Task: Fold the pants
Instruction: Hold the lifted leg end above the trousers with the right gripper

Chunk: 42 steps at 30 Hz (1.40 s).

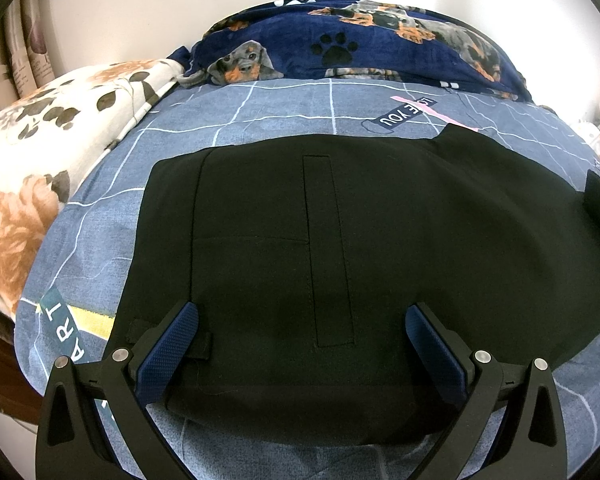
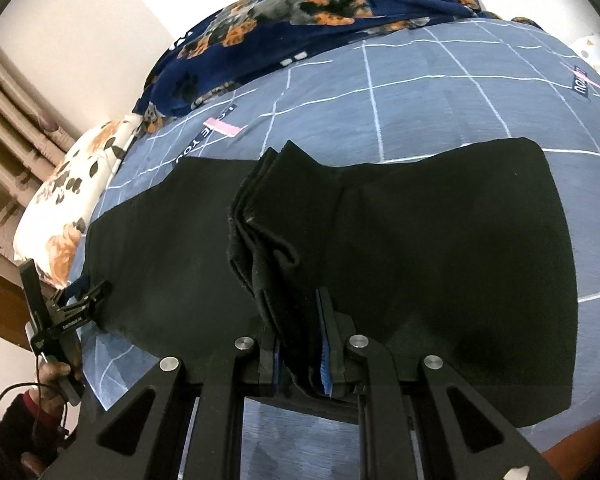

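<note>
Left wrist view: a flowery pillow (image 1: 40, 152) is lying at nine o'clock on the bed. The black pants (image 1: 340, 248) are lying flat in the middle, on the blue sheet (image 1: 260, 112) with white lines. A long stitched pocket line is running up the pants toward twelve o'clock. The left gripper (image 1: 302, 320) is sitting at six o'clock with its two blue fingers (image 1: 172, 344) spread wide apart. It is holding nothing, and the near edge of the pants is lying between the fingers. A dark blue puppy blanket (image 1: 360, 44) is bunched up at twelve o'clock.

Right wrist view: the other gripper is showing small at nine o'clock, at the far end of the pants (image 2: 440, 248). The pillow (image 2: 72, 196) is lying at ten o'clock. The right gripper (image 2: 300, 344) is at six o'clock with its fingers squeezed close together. It is pinching a thick bunch of folded black cloth that is standing up from the pants. The rest of the pants is spreading out to three o'clock on the sheet (image 2: 420, 92). The puppy blanket (image 2: 300, 20) is lying at twelve o'clock.
</note>
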Available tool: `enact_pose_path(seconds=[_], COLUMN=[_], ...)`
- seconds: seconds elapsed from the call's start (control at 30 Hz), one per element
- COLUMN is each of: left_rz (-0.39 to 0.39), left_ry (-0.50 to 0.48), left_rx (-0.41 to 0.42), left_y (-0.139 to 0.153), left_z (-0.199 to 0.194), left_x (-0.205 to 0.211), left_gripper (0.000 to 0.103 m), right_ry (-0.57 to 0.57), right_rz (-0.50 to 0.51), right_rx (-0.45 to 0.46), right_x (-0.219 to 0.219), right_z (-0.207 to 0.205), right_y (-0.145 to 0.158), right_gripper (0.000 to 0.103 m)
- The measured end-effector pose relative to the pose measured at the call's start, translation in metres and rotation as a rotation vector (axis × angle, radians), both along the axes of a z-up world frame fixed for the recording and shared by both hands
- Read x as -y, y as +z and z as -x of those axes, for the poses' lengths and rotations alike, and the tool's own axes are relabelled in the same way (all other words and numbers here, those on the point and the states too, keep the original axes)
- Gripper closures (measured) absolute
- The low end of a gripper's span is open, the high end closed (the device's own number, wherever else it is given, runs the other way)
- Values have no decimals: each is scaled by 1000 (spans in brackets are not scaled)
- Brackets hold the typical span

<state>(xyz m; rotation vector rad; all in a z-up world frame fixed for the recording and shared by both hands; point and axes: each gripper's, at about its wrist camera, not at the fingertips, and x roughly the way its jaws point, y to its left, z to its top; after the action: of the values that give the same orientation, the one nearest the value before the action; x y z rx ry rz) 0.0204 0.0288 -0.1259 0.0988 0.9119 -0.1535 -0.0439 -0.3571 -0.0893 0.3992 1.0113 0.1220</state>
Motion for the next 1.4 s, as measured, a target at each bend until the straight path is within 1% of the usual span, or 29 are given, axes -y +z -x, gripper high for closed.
enact_pose_path(seconds=[0.63, 1.4], left_rz=[-3, -6], left_ry=[1, 1], left_rx=[2, 4], left_y=[0, 0], left_z=[1, 3], left_x=[3, 6], left_gripper=[0, 0], right_ry=[31, 67], right_rz=[16, 13], right_rx=[-12, -16], right_x=[-16, -32], right_z=[-4, -8], right_y=[-5, -9], right_gripper=[88, 88])
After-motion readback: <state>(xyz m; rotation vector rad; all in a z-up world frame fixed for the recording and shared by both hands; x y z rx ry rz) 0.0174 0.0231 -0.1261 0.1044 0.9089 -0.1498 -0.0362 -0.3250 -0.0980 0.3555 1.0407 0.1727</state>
